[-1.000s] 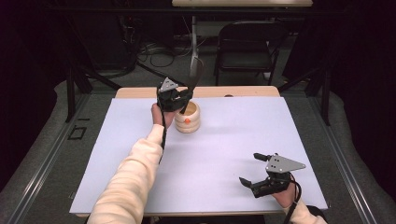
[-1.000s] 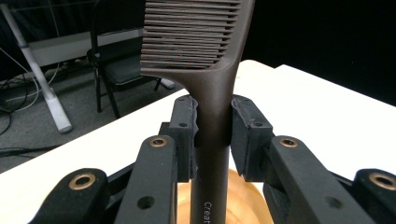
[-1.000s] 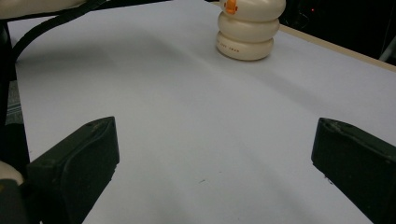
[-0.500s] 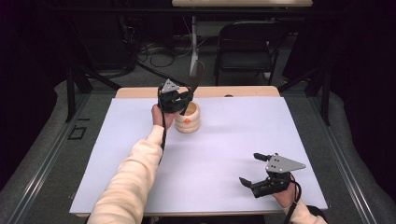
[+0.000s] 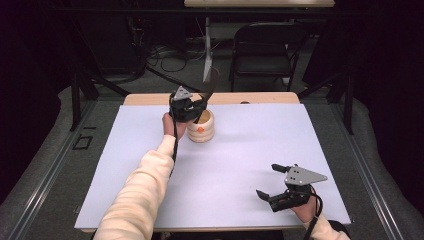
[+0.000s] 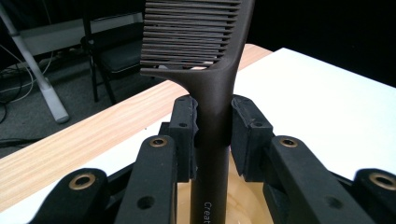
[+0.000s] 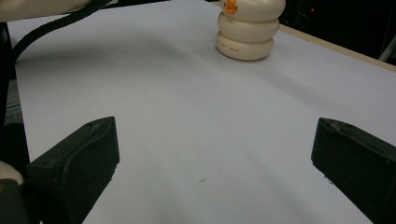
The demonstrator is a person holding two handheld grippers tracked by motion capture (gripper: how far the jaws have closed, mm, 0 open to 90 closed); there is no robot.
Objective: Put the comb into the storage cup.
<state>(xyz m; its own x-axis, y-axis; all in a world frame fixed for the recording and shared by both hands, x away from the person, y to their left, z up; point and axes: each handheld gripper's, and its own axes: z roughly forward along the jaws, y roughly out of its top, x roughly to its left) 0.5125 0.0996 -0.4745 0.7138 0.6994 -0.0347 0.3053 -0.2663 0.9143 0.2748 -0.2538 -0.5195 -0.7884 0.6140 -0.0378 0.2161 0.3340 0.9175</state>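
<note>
A dark brown comb [image 5: 209, 86] [image 6: 212, 84] stands upright with its handle reaching down into a cream ribbed cup [image 5: 201, 127] [image 7: 246, 27] that bears an orange mark. My left gripper [image 5: 191, 108] [image 6: 213, 123] is shut on the comb's handle just above the cup's rim, both pads pressed against it. The cup sits near the far edge of the white sheet [image 5: 240, 165]. My right gripper [image 5: 272, 182] [image 7: 212, 163] rests low over the sheet's near right corner, jaws wide open with nothing between them.
A wooden table edge [image 5: 260, 98] shows beyond the sheet. A folding chair [image 5: 267, 47] and a white stand [image 5: 208, 45] sit on the floor behind the table, with cables around them. The person's left sleeve [image 5: 137, 195] stretches across the sheet's left half.
</note>
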